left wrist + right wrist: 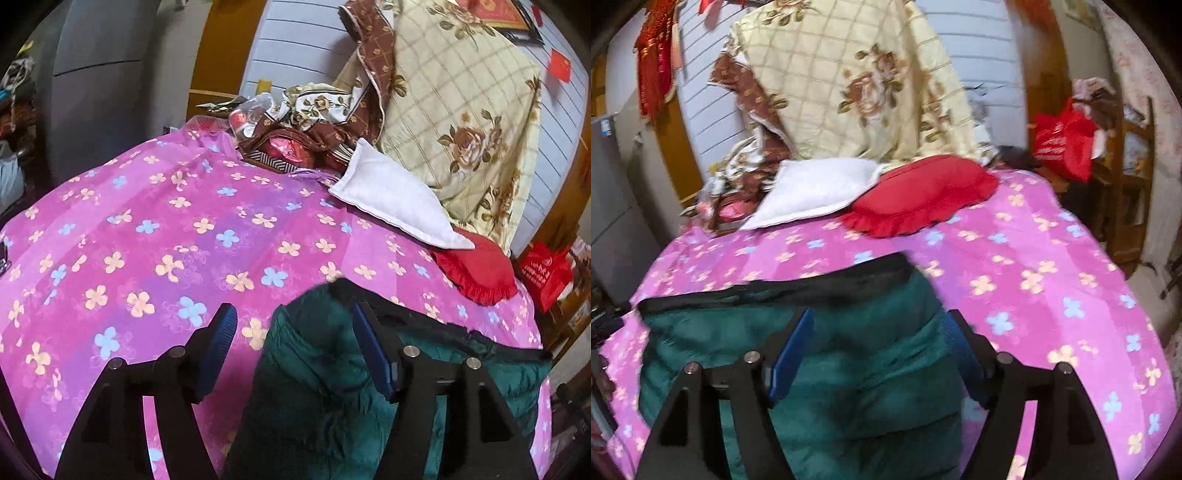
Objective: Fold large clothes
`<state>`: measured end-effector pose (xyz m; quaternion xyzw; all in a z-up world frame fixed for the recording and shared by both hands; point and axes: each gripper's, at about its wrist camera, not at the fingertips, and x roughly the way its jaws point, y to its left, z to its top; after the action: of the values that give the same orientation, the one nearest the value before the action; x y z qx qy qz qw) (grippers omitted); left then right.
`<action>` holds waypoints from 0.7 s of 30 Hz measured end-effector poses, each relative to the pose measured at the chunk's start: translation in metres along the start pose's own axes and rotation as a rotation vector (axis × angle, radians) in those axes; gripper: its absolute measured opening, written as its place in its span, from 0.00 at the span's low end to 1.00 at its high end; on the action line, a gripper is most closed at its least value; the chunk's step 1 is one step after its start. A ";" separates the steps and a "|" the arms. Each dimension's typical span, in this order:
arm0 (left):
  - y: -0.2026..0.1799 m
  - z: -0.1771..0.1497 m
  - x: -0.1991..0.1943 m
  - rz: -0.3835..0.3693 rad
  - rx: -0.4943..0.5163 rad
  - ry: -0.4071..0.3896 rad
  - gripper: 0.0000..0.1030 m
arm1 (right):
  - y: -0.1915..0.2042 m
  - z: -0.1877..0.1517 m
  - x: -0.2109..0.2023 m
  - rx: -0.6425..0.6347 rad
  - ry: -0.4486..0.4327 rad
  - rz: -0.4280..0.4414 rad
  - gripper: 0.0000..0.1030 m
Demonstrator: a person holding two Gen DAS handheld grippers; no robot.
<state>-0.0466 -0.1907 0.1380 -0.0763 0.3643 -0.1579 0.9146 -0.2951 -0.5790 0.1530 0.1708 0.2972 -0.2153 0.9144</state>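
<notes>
A dark green padded jacket with a black trim edge lies on the pink flowered bed sheet. In the left wrist view my left gripper is open, with the jacket's left end between and under its blue-padded fingers. In the right wrist view my right gripper is open above the jacket's right end, its fingers spread over the green cloth. Neither gripper visibly pinches the cloth.
A white pillow and a red frilled cushion lie at the head of the bed. A cream rose-patterned quilt is heaped behind them. A red bag sits on wooden furniture to the right. A grey fridge stands at the left.
</notes>
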 end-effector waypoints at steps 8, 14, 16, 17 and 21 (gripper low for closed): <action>-0.038 -0.030 0.036 0.053 0.109 0.096 0.42 | 0.071 -0.025 0.052 -0.263 0.159 0.063 0.74; -0.057 -0.038 0.078 0.141 0.173 0.125 0.42 | 0.081 -0.026 0.110 -0.305 0.209 -0.008 0.74; -0.059 -0.035 0.089 0.148 0.171 0.130 0.42 | 0.075 -0.022 0.125 -0.281 0.219 -0.022 0.74; -0.060 -0.035 0.091 0.150 0.169 0.129 0.43 | 0.072 -0.021 0.132 -0.262 0.222 -0.027 0.74; -0.067 -0.035 0.102 0.175 0.191 0.122 0.43 | 0.061 -0.019 0.159 -0.203 0.245 -0.024 0.74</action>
<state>-0.0164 -0.2895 0.0643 0.0527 0.4078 -0.1157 0.9042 -0.1573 -0.5657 0.0516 0.0991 0.4287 -0.1725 0.8813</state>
